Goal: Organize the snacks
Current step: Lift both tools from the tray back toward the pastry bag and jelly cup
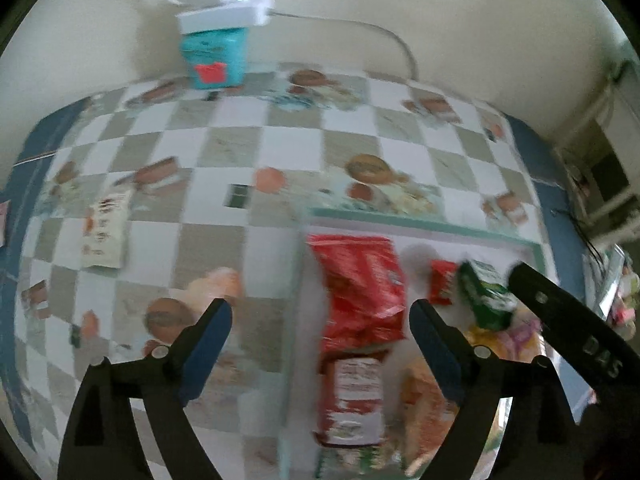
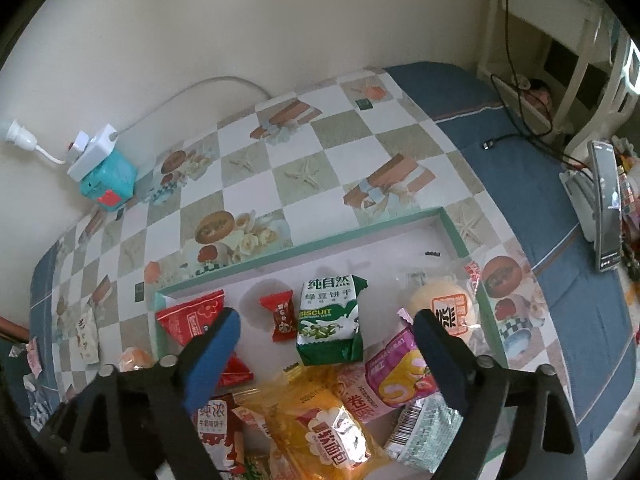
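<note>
- The snacks lie mostly in a shallow white tray [image 2: 452,224] with a green rim: a green biscuit pack [image 2: 330,316] near its middle, a small red candy [image 2: 282,318] just left of it, a red bag [image 2: 188,316] at the left end, a round bun [image 2: 444,308] at the right end, and a yellow bread pack [image 2: 320,428], a pink pack [image 2: 400,372] and a silver pack [image 2: 424,432] heaped at the near edge
- Two snacks lie outside on the table [image 2: 256,168]: a pale packet [image 2: 86,336] well to the left and an orange-looking one [image 2: 136,358] just beside the tray's left end
- Right gripper [image 2: 326,330] hangs above the biscuit pack, jaws wide apart and gripping nothing; nothing sits between the pads
- Left gripper [image 1: 320,320] hangs over the tray's left edge, above the red bag, jaws wide open and empty; that view is blurred
- Step in hand, as I judge it: both look freshly emptied over the tray, between one drop and the next pick
- Next move likely calls for the left gripper to go out to the pale packet, come down with the jaws astride it, and close across its narrow width; it lies flat, so the pads must reach low
</note>
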